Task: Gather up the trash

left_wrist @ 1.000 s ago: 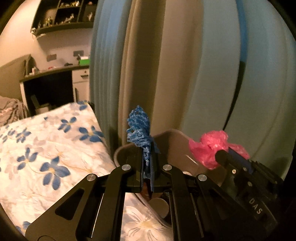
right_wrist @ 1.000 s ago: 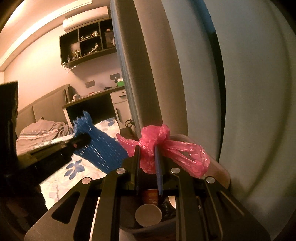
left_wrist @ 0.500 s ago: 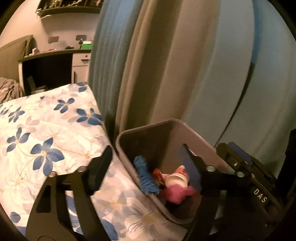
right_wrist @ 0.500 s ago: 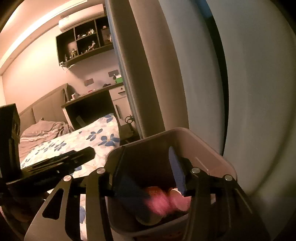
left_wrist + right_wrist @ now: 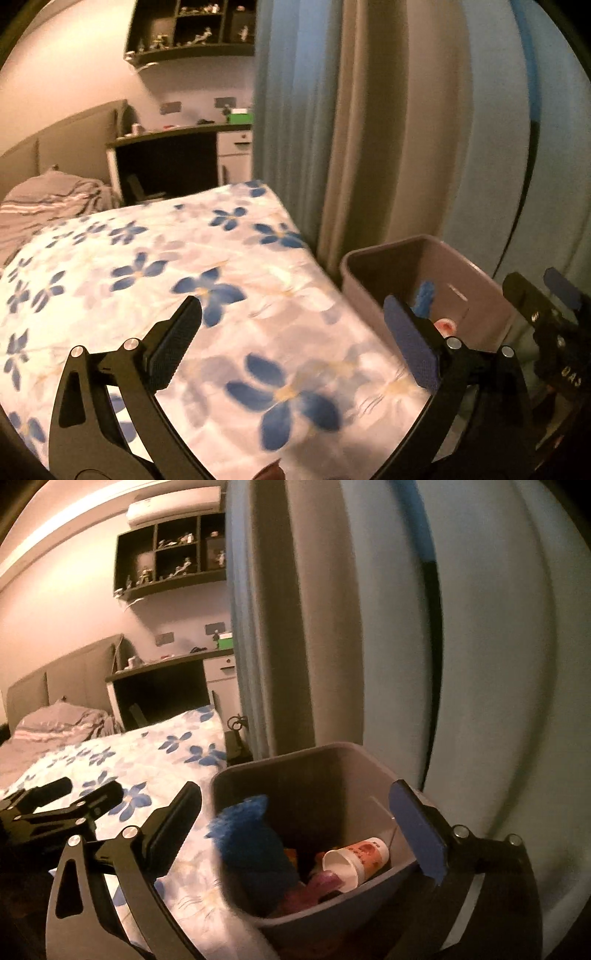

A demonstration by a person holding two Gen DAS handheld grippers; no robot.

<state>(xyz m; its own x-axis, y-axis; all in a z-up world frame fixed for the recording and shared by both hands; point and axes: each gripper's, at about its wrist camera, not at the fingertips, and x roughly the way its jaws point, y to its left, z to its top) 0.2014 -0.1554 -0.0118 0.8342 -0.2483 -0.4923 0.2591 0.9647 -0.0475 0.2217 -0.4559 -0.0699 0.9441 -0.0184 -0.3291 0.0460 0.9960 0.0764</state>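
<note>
Beside tall curtains (image 5: 295, 627), a bed in a blue-flowered sheet (image 5: 184, 266) touches a grey bin (image 5: 369, 775) holding blue netting (image 5: 251, 845), a pink bag (image 5: 317, 886) and a cup (image 5: 356, 860). Left gripper (image 5: 291, 339) over the sheet, right gripper (image 5: 295, 819) over the bin: both jaws opening, nothing between them.

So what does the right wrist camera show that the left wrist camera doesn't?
Only the right wrist view looks down into the grey plastic trash bin: a white and orange paper cup, pink plastic, and the air conditioner high on the wall. Only the left wrist view shows most of the blue-flowered bedspread up close. Both show the bin, the blue mesh wrapper inside it, the curtains, the dark wall shelf, and jaws opening with nothing between them.
</note>
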